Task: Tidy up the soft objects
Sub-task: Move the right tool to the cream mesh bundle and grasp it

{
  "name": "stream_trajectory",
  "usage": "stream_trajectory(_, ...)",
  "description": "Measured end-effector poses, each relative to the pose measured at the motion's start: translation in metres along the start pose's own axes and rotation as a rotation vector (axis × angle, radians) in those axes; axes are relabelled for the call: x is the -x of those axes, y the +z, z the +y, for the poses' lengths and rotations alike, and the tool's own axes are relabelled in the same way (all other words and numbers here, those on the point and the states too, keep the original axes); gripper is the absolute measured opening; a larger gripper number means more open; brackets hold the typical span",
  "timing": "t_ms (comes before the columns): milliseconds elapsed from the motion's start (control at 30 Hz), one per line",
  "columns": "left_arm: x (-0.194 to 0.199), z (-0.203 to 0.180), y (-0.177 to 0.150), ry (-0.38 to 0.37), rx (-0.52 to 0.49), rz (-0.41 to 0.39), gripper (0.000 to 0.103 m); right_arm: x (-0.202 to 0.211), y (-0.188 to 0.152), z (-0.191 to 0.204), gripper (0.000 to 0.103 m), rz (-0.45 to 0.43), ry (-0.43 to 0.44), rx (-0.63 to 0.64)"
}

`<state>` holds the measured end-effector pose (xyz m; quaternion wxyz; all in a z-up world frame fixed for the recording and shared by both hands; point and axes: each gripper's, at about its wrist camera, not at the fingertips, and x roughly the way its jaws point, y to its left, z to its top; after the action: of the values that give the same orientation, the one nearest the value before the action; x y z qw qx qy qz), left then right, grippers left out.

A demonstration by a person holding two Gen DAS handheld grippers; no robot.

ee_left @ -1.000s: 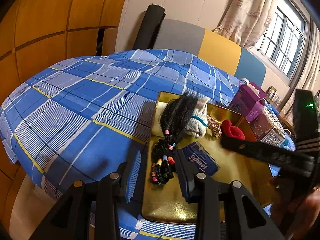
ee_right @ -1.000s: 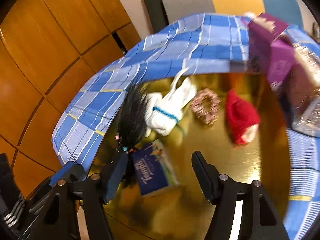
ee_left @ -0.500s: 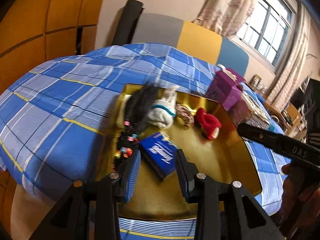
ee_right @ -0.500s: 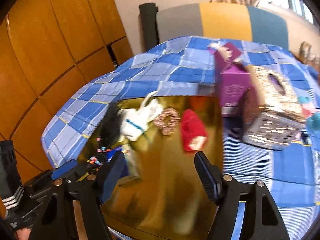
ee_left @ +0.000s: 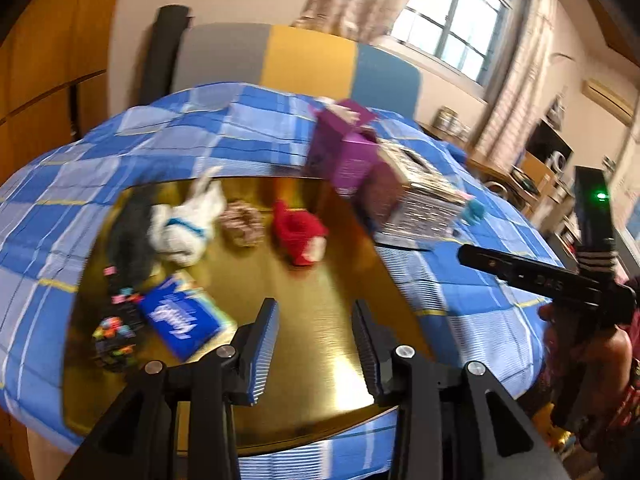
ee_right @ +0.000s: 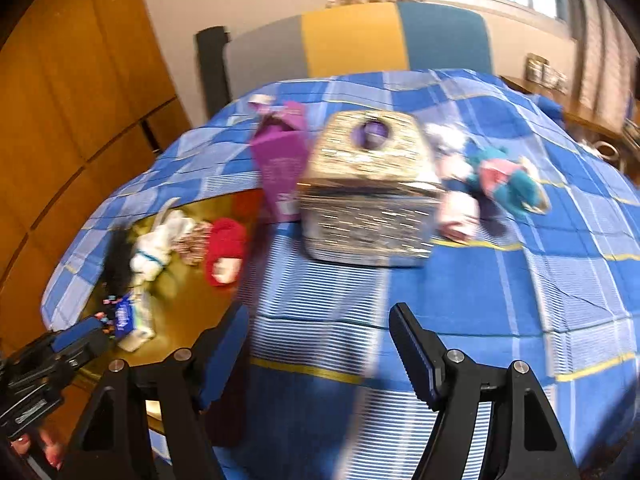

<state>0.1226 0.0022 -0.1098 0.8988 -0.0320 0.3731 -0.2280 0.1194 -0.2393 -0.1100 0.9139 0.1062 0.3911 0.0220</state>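
Note:
A gold tray [ee_left: 320,340] on the blue checked cloth holds a black braided hairpiece [ee_left: 128,240], a white sock [ee_left: 184,224], a pink scrunchie [ee_left: 242,222], a red soft item [ee_left: 300,234] and a blue tissue pack [ee_left: 180,320]. My left gripper [ee_left: 314,338] is open and empty above the tray's near part. My right gripper [ee_right: 320,352] is open and empty over the cloth, in front of a glittery box [ee_right: 368,192]. A teal and pink soft toy [ee_right: 504,186] and a pale pink soft item [ee_right: 456,204] lie right of the box. The tray [ee_right: 180,320] is at the left in the right wrist view.
A purple carton [ee_left: 344,148] stands beside the glittery box [ee_left: 416,196] behind the tray. A chair back in grey, yellow and teal [ee_right: 352,44] stands beyond the table. Wooden panels [ee_right: 80,92] line the left. A window [ee_left: 452,12] is at the back right.
Both grippers have swung to the right. The left view now centres on the tray's bare part. The right view has left the tray and faces the glittery box and the soft toys.

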Motion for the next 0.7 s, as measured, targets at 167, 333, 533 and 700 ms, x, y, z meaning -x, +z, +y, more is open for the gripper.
stream_trajectory(167,-0.01,-0.037,0.004,-0.056,-0.078,0.013,0.039,0.003,-0.006,-0.047,0.073,0.012,-0.056,-0.04)
stream_trajectory(333,-0.018,-0.065,0.003,-0.099,-0.128,0.033,0.039,0.0,-0.007,-0.095,0.073,0.032,-0.122,-0.09)
stream_trajectory(533,-0.034,-0.091,0.003,-0.119,-0.164,0.075,0.039,-0.004,0.003,-0.143,0.073,0.046,-0.178,-0.138)
stream_trajectory(700,-0.043,-0.109,0.006,-0.134,-0.206,0.089,0.039,-0.007,0.03,-0.186,0.073,0.035,-0.224,-0.175)
